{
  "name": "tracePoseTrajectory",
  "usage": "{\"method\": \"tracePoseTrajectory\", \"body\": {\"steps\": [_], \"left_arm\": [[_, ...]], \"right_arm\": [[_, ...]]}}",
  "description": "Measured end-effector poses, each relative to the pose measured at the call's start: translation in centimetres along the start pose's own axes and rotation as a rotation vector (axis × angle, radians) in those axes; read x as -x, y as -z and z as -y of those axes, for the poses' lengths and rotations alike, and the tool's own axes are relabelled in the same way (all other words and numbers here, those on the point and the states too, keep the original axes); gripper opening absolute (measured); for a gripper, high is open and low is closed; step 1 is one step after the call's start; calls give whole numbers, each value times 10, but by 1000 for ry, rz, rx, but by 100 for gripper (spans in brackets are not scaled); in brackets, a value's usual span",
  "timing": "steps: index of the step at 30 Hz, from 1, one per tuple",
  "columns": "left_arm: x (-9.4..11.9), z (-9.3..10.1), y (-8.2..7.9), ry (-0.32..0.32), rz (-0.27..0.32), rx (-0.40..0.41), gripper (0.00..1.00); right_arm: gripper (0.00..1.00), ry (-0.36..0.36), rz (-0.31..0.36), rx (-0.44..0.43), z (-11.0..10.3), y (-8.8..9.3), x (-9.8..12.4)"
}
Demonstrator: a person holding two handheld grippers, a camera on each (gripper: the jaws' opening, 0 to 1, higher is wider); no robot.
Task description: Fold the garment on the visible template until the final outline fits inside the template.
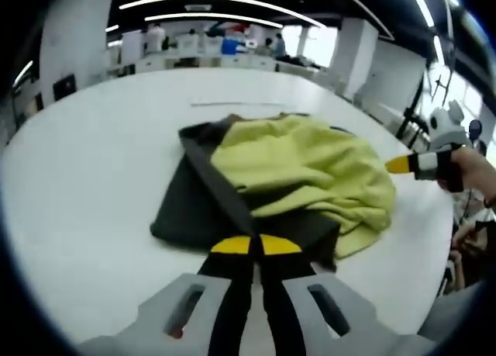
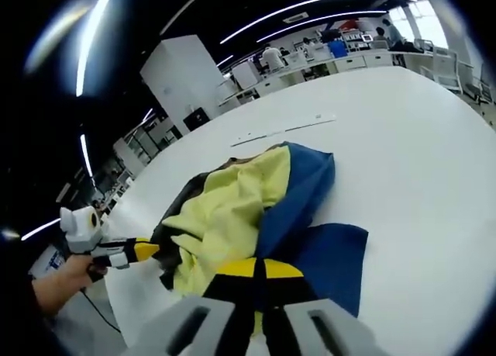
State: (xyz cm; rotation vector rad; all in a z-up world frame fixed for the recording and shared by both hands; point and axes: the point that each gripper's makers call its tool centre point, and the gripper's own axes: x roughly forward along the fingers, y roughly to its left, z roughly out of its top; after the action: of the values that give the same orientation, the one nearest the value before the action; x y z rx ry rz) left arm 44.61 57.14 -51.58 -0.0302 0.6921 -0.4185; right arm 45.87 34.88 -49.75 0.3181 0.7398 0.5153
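Note:
A crumpled garment [image 1: 302,166] of yellow-green, dark grey and blue cloth lies bunched on a round white table [image 1: 93,178]. My left gripper [image 1: 256,245] is shut on its dark near edge, and a dark fold runs straight to the yellow tips. The right gripper [image 1: 404,164] comes in from the right, its tip at the yellow edge. In the right gripper view, the garment [image 2: 232,209] shows a blue panel. My right gripper [image 2: 260,269] is shut at the blue and yellow cloth. The left gripper [image 2: 139,251], held by a hand, touches the black edge.
A thin pale strip [image 1: 232,104] lies on the table beyond the garment, also seen as a strip [image 2: 287,129] in the right gripper view. The table's rim [image 1: 434,255] curves close on the right. White benches and people [image 1: 232,42] stand far behind.

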Motion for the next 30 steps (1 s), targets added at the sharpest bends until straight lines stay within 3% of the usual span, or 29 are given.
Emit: {"method": "tracePoseTrajectory", "body": {"steps": [17, 30], "left_arm": [[24, -34, -26, -56, 45, -12, 0], [29, -65, -35, -114, 29, -39, 0]], "right_arm": [[0, 40, 47, 43, 13, -25, 17], [0, 107, 71, 67, 44, -50, 31]]}}
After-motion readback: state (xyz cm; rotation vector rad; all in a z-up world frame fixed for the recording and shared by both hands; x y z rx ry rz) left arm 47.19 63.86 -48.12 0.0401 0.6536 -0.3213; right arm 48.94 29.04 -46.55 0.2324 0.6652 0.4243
